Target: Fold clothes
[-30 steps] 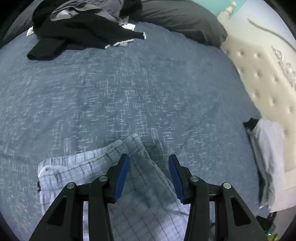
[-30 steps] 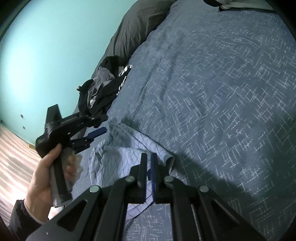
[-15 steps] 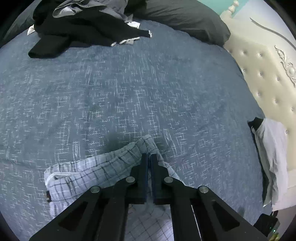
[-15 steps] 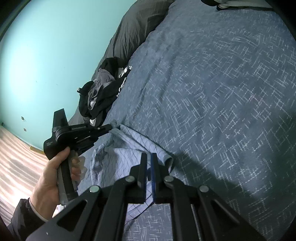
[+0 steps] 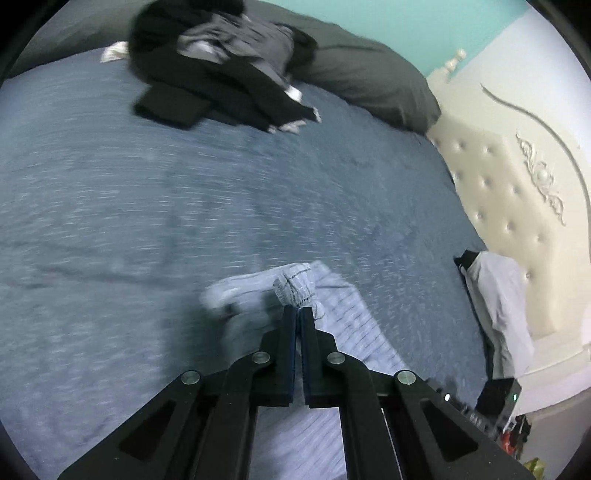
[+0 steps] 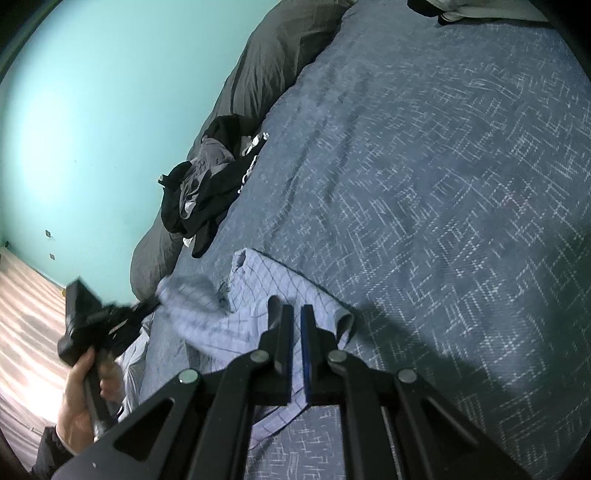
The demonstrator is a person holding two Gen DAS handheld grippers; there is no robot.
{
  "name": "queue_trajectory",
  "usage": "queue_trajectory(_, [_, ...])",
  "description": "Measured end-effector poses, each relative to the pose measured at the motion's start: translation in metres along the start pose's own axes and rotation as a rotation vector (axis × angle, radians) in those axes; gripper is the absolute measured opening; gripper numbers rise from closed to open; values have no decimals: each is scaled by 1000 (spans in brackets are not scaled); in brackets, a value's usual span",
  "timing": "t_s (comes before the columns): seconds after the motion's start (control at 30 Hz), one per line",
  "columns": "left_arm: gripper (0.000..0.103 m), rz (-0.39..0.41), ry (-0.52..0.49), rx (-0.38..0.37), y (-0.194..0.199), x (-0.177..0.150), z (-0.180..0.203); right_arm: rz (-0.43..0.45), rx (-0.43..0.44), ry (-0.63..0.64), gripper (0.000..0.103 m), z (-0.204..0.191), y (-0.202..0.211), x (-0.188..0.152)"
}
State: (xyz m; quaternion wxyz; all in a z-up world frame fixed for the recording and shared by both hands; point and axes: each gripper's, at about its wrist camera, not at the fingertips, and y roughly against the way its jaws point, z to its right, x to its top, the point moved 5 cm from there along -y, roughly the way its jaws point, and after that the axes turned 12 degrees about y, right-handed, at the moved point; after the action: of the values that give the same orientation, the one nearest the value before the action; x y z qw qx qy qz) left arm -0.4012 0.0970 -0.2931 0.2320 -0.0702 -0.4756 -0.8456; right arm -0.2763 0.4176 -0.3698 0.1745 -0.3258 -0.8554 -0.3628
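Blue woven bedspread, tufted cream headboard; left gripper and right gripper both pinch soft checked pajama pants.

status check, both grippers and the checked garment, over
Left gripper shut on checked garment, corner bunched at its tips. Right gripper shut on the same garment. Garment partly on blue bedspread. Dark clothes pile far off, not in the way.

blur: bedspread | blur: checked garment | cropped: folded clothes
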Motion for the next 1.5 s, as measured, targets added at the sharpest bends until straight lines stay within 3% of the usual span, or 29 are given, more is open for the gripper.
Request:
queue_trajectory(0.2, [2,15,42,12,42,1,-55,-12,-16,38,5,-9,-6,-3])
queue_trajectory(0.47, [2,24,111,7,54,6,-123,-50,-11,121,5,-31,-16,-12])
queue_trajectory(0.8, [0,63,150,6,82,15,-182,-96,-15,239,5,-66,-32,-26])
queue_trajectory(1.07, [0,40,154,-26,84,-1,-194,-112,-44,293,5,-81,-31,-34])
queue_trajectory(1.23, [0,48,163,-28,87,-20,-199,-158,-36,388,5,-117,-43,-43])
queue_trajectory(1.33, [0,64,174,-29,93,-30,-206,-207,-19,463,17,-150,-59,-53])
queue_trajectory(1.37, [0,71,180,-31,95,-34,-209,-222,-12,482,26,-161,-64,-56])
queue_trajectory(1.5, [1,96,204,-37,104,-47,-220,-299,3,598,28,-213,-99,-70])
